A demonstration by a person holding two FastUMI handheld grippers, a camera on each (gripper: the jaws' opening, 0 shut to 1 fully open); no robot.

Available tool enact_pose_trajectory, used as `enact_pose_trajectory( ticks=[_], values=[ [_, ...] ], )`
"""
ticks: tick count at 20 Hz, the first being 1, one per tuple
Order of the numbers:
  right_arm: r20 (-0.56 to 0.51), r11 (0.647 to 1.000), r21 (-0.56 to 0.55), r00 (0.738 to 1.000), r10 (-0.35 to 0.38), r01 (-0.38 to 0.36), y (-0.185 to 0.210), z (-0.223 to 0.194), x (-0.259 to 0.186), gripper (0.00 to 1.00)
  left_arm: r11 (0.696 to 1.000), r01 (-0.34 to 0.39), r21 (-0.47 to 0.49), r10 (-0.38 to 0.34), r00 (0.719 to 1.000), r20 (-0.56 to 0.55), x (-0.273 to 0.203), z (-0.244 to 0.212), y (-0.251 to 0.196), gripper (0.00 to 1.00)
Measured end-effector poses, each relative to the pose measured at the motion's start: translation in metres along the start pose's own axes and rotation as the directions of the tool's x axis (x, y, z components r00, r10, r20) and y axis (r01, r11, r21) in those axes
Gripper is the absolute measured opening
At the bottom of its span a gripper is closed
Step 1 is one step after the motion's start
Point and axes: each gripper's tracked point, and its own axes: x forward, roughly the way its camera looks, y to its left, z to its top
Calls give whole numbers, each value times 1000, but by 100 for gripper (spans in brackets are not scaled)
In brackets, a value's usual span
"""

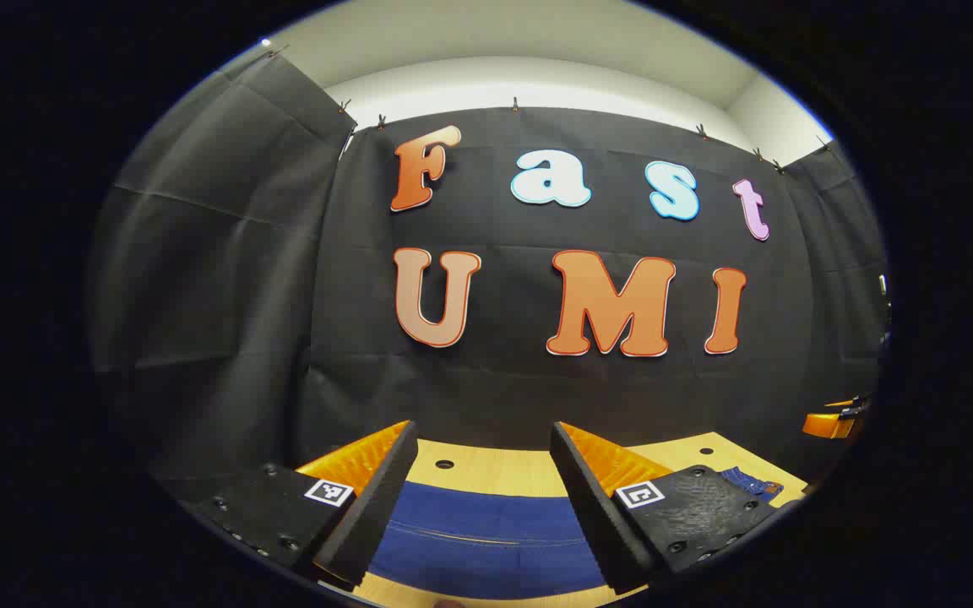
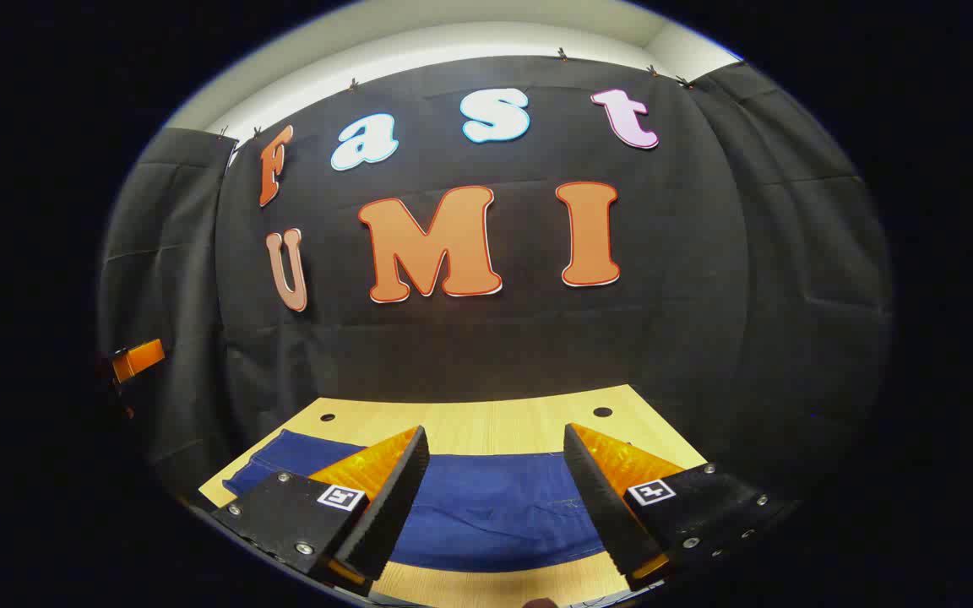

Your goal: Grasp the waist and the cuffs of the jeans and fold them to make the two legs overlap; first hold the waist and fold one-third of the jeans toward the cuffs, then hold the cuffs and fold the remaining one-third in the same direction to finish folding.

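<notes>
Dark blue jeans (image 1: 482, 536) lie flat on a light wooden table (image 1: 486, 464), stretched across it. My left gripper (image 1: 478, 507) hovers above them, open, with only denim visible in the gap between its fingers. In the right gripper view the jeans (image 2: 486, 507) run from the left table corner toward the right, with a stitched hem near the right finger. My right gripper (image 2: 495, 502) is also open over the cloth and holds nothing. A bunched, stitched part of the jeans (image 1: 752, 483) shows past the left gripper's right finger.
The table (image 2: 470, 418) has small round holes near its back edge and ends close to the black cloth wall. The other gripper's orange body (image 1: 828, 420) shows at the far right of the left gripper view, and at the far left (image 2: 136, 359) of the right gripper view.
</notes>
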Motion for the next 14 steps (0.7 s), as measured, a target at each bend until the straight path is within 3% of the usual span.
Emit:
enact_pose_trajectory(
  ticks=[14],
  values=[
    [26,1000,-6,1000,3,-3,-1,15,8,98,1000,-6,-2,6,1000,9,16,1,0,94]
  ],
)
